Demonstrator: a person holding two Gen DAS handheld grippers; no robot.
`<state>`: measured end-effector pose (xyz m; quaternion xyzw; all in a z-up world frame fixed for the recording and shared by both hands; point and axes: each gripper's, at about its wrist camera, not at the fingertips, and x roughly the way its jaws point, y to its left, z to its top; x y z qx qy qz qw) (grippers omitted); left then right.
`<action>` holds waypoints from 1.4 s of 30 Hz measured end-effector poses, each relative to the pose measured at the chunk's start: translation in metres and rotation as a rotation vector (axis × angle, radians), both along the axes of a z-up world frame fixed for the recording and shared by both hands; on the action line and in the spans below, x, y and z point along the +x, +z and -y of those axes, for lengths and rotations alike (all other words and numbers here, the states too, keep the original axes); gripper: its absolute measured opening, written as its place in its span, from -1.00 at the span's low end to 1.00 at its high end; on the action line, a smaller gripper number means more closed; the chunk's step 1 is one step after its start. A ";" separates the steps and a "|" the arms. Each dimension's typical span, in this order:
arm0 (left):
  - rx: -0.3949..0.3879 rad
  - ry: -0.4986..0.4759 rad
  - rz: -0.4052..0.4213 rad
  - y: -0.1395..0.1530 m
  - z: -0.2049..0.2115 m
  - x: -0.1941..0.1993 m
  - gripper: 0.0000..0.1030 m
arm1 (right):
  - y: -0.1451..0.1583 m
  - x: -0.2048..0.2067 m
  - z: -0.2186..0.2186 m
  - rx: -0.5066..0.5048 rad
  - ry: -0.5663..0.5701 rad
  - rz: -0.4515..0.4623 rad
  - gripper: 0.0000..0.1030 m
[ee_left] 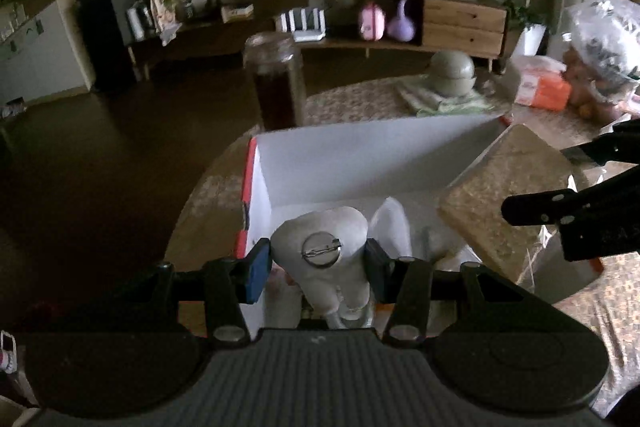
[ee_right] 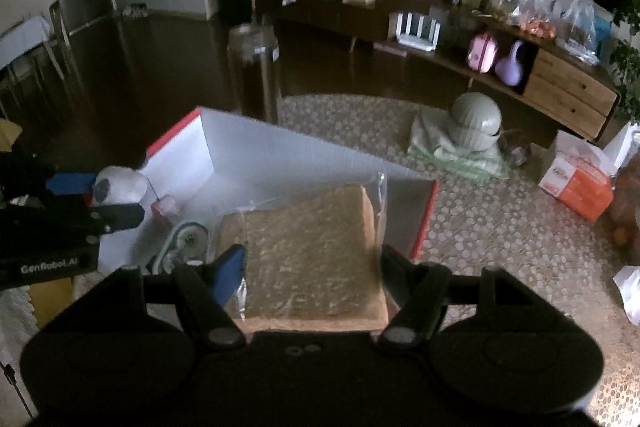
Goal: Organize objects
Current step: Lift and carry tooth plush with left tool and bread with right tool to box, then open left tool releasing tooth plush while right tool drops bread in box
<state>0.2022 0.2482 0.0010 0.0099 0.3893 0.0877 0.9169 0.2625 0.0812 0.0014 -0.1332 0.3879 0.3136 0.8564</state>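
My left gripper is shut on a white plush toy that has a round pin badge on its back. It hangs over the near end of an open white box with a red rim. My right gripper is shut on a slice of bread in a clear bag, held over the right part of the box. In the left wrist view the bread and the right gripper show at the right. In the right wrist view the left gripper and the plush toy are at the left.
A round table with a patterned cloth carries the box. A tall glass jar of dark liquid stands behind it. Stacked green bowls on folded cloth, an orange tissue pack and a bag of fruit lie to the right. Small items lie in the box.
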 end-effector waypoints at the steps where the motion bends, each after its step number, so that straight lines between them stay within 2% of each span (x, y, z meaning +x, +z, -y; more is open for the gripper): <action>1: -0.003 0.004 -0.009 -0.005 -0.003 0.003 -0.06 | -0.003 0.002 -0.004 -0.010 0.005 -0.001 0.39; 11: 0.022 -0.008 -0.079 -0.031 -0.009 0.021 -0.06 | -0.023 -0.001 -0.037 -0.040 0.055 -0.013 0.39; 17: 0.012 -0.020 -0.104 -0.041 -0.009 0.025 -0.06 | -0.029 -0.002 -0.040 -0.021 0.065 -0.047 0.43; 26: 0.002 -0.034 -0.143 -0.052 -0.003 0.026 -0.04 | -0.025 -0.004 -0.038 -0.022 0.055 -0.039 0.51; 28: -0.001 -0.034 -0.141 -0.052 -0.001 0.024 0.21 | -0.023 -0.005 -0.036 -0.017 0.056 -0.040 0.55; 29: -0.001 -0.034 -0.137 -0.051 0.000 0.023 0.26 | -0.022 -0.006 -0.035 -0.013 0.058 -0.040 0.57; 31: -0.005 -0.029 -0.126 -0.050 0.002 0.019 0.29 | -0.018 -0.009 -0.032 -0.006 0.059 -0.029 0.68; 36: -0.026 -0.021 -0.130 -0.046 0.005 0.015 0.30 | -0.011 -0.016 -0.024 -0.002 0.066 -0.015 0.71; 39: -0.015 -0.010 -0.120 -0.041 0.008 0.009 0.50 | -0.009 -0.022 -0.018 -0.001 0.065 -0.011 0.73; 42: -0.019 0.001 -0.101 -0.032 0.011 0.004 0.53 | -0.004 -0.027 -0.010 0.005 0.063 -0.004 0.73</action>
